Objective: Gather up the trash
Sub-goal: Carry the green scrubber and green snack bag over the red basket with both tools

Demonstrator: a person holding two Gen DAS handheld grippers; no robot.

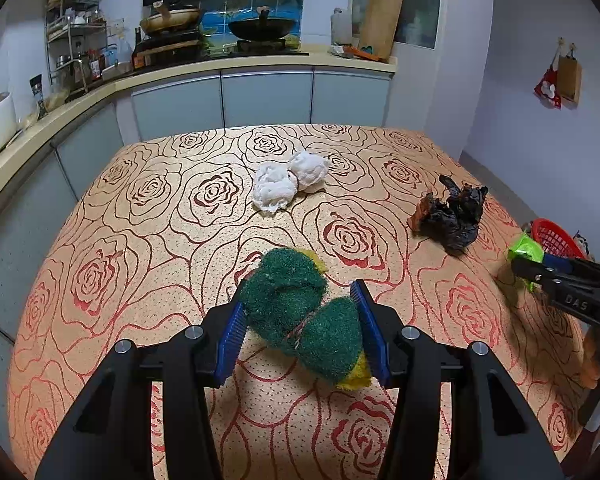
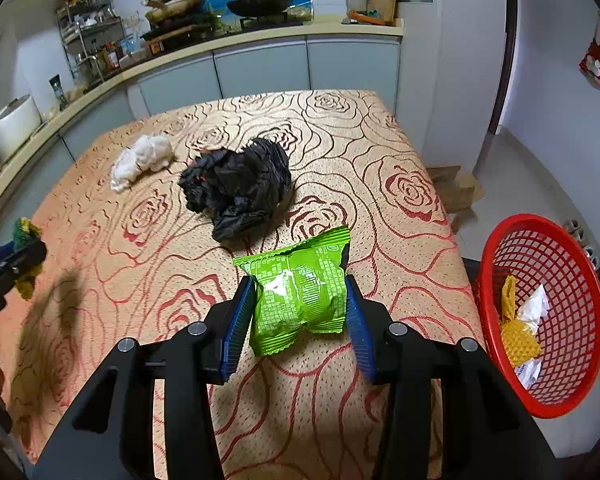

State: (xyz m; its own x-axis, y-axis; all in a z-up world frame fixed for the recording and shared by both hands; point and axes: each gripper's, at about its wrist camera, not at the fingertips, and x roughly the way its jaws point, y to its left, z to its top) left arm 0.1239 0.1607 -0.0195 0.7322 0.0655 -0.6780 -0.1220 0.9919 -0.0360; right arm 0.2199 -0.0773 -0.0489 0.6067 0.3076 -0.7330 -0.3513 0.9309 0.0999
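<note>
My left gripper [image 1: 298, 316] is shut on a green and yellow scouring sponge [image 1: 300, 312], held just above the rose-patterned table [image 1: 140, 216]. My right gripper [image 2: 300, 308] is shut on a bright green snack packet [image 2: 300, 296], whose sides are pinched in by the blue pads. The same packet [image 1: 526, 250] and right gripper show at the right edge of the left wrist view. A crumpled black plastic bag [image 2: 238, 186] lies mid-table beyond the packet. Crumpled white tissues [image 1: 288, 180] lie farther back. A red mesh basket [image 2: 540, 312] stands off the table's right side.
The basket holds yellow netting [image 2: 516, 332] and white paper. A kitchen counter [image 1: 220, 66] with pans and a spice rack runs behind and to the left of the table. Cardboard pieces [image 2: 456, 188] lie on the floor past the table's right edge.
</note>
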